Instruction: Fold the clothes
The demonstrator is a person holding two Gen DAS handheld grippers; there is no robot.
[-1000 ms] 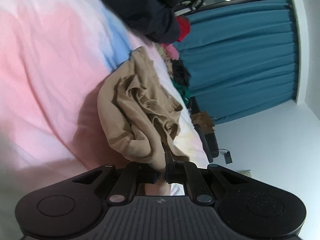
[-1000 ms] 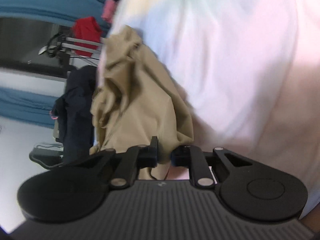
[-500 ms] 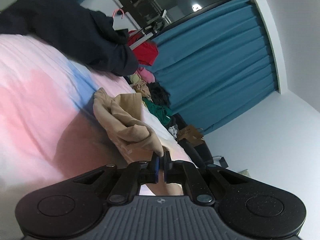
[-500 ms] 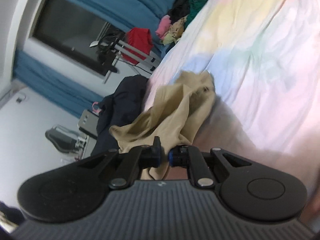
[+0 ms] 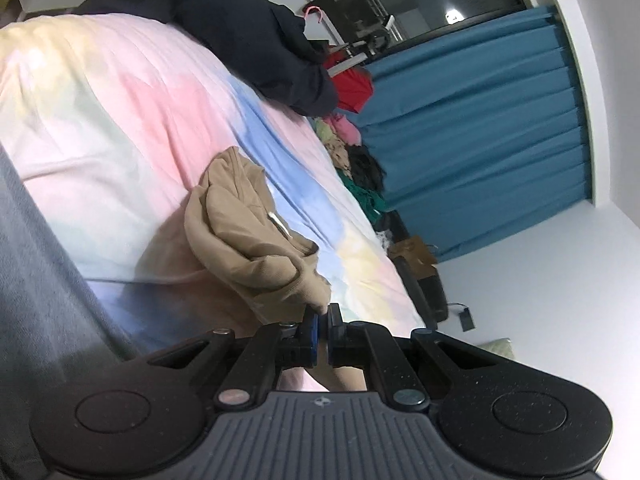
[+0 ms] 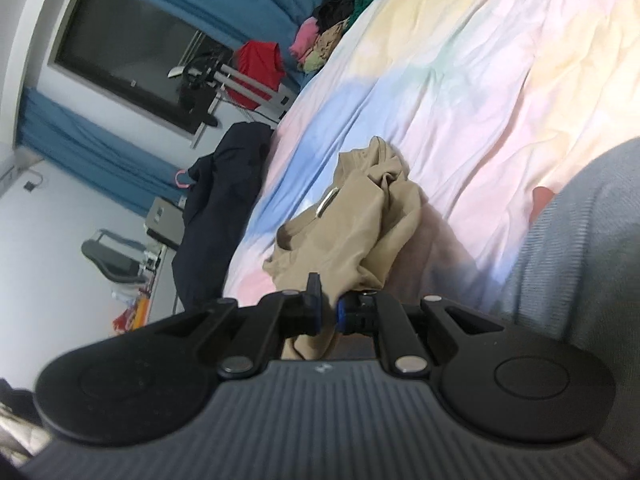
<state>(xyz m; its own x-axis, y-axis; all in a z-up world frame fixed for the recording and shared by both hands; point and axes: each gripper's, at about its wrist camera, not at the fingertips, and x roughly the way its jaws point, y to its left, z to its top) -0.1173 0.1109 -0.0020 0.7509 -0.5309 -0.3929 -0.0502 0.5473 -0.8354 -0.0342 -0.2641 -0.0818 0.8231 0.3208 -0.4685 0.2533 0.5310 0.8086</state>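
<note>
You've got the tan top (image 5: pixel 244 236) pinched in both grippers, left (image 5: pixel 319 320) & right (image 6: pixel 329 305), fingers nearly closed on cloth, bunched above the bed (image 5: pixel 120 112). Soft, light, floppy, so re-grip at the shoulder seams.

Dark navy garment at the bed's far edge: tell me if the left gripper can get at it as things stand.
Probably not: the left gripper is shut on the tan garment, and the dark navy garment lies far across the bedspread.

No readable text, brand, number or sign in either view. Small white tag (image 5: pixel 279 224) on tan garment (image 5: pixel 240 232) shows no legible print. Tiny emblem on each gripper body too small to read.
</note>
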